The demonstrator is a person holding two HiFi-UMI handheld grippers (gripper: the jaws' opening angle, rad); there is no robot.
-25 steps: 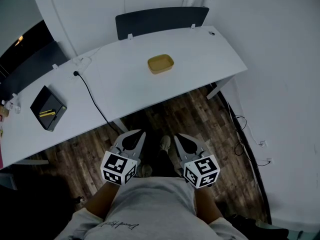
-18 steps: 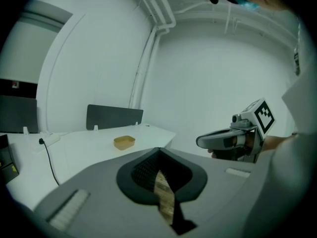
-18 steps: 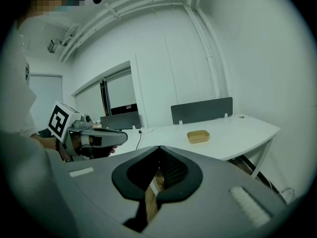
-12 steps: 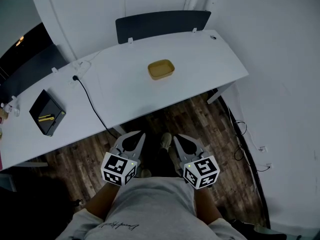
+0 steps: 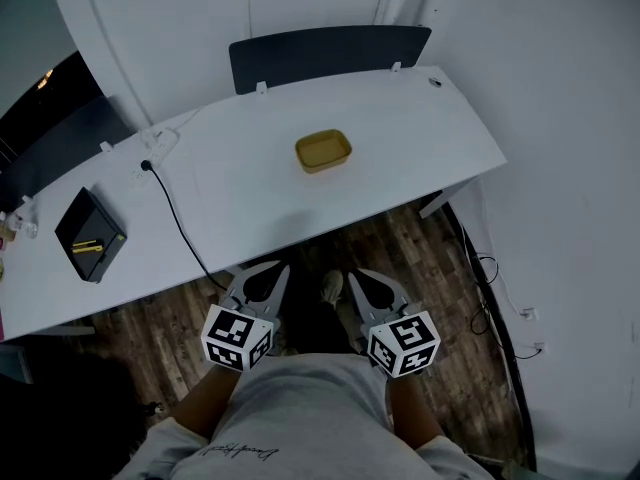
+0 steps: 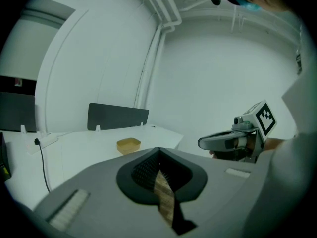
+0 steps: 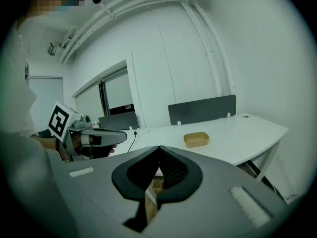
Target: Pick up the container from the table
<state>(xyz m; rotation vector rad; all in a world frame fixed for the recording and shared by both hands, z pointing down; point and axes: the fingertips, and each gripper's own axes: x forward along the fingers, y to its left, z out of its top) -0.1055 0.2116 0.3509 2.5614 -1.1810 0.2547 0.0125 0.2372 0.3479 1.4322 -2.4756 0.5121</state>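
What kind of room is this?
Probably an office or a lab workroom: a long white desk, a dark divider screen along its far edge, and a black cable trailing across it.

Closed, empty: left gripper [image 5: 271, 269], right gripper [image 5: 359, 274]

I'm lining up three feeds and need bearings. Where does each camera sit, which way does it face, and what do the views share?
Head view: on the person's head, looking steeply down at the table, container, left gripper, right gripper and shirt.
Left gripper view: on the left gripper, facing along its shut jaws toward the table; right gripper at right.
Right gripper view: on the right gripper, likewise; left gripper at left.
Shared: all show the container on the table.
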